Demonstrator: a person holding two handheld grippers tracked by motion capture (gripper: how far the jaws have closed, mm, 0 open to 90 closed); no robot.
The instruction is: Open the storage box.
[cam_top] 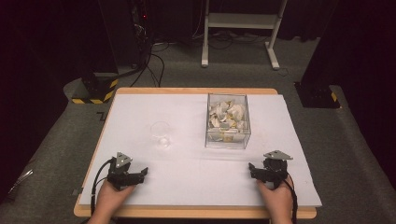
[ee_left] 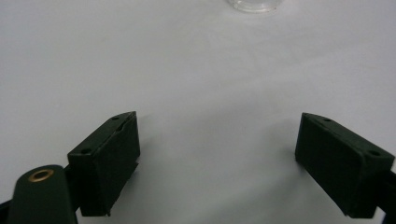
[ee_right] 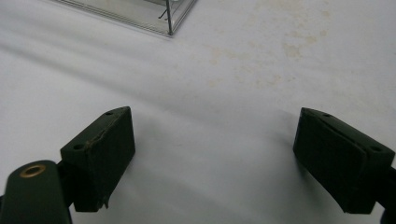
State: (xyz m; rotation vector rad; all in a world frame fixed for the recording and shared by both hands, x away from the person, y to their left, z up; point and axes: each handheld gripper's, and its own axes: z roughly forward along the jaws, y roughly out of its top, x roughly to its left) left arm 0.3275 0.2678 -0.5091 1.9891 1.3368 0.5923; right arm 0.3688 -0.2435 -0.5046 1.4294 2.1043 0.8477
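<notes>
A clear plastic box (cam_top: 228, 121) full of crumpled pale scraps stands right of the table's middle. An empty clear glass (cam_top: 160, 134) stands to its left. My left gripper (cam_top: 140, 173) rests near the front left of the white sheet, open, with nothing between its jaws. Its own view shows the glass base (ee_left: 252, 4) straight ahead at the top edge. My right gripper (cam_top: 254, 169) rests at the front right, open and empty. A corner of the box (ee_right: 154, 14) lies ahead and left in the right gripper view.
A white sheet (cam_top: 187, 168) covers the wooden table (cam_top: 196, 213). Faint yellowish stains (ee_right: 289, 46) mark the sheet ahead of the right gripper. Behind the table stand a white frame (cam_top: 243, 28), black stands and cables on grey carpet.
</notes>
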